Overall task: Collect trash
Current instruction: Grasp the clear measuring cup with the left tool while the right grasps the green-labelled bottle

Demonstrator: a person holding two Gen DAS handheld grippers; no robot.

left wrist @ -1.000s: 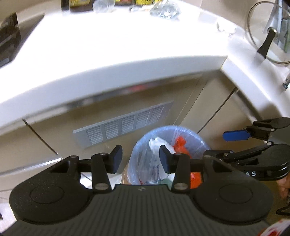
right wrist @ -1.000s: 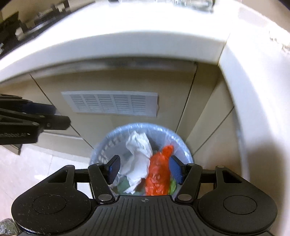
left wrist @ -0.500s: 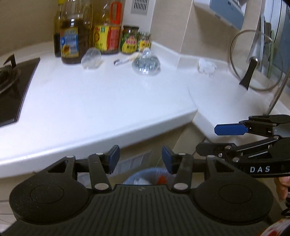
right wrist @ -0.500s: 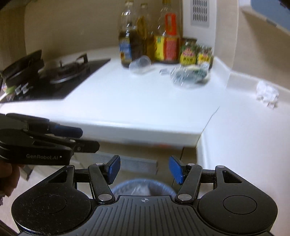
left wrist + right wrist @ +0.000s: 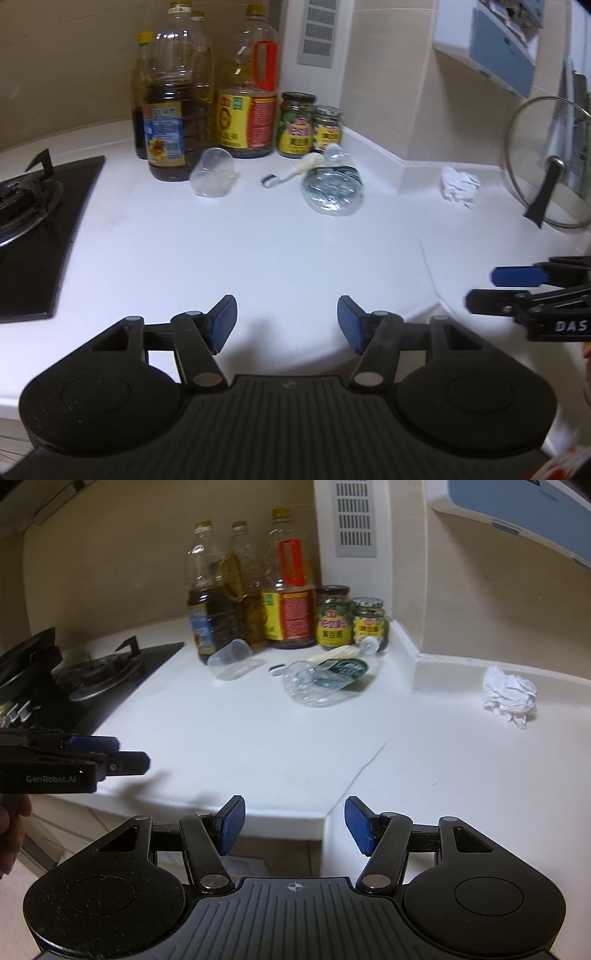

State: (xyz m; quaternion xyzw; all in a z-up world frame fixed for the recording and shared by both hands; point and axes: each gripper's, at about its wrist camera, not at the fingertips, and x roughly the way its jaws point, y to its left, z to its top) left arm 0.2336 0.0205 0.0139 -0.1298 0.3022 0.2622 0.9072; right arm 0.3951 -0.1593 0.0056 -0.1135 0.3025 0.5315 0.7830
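Observation:
On the white countertop [image 5: 221, 258] lie a crushed clear plastic bottle [image 5: 332, 188] [image 5: 325, 681], a clear plastic cup [image 5: 213, 172] [image 5: 231, 657] on its side and a crumpled white paper [image 5: 460, 184] [image 5: 508, 696]. My left gripper [image 5: 287, 319] hangs over the counter's front edge, well short of them, its jaws opening with nothing between them. My right gripper [image 5: 295, 819] is open and empty at the counter's corner edge. In the other hand's view, each gripper shows from the side: right gripper [image 5: 517, 288], left gripper [image 5: 110, 753].
Oil bottles [image 5: 177, 110] and two jars [image 5: 295, 125] stand against the back wall behind the trash. A small white brush [image 5: 284, 177] lies by the bottle. A black gas hob [image 5: 33, 229] is at the left. A glass pot lid [image 5: 546, 162] leans at the right.
Both grippers rose from over the blue-lined bin below the counter to above the countertop; the bin has left view. The left jaws spread wider; the right kept their gap.

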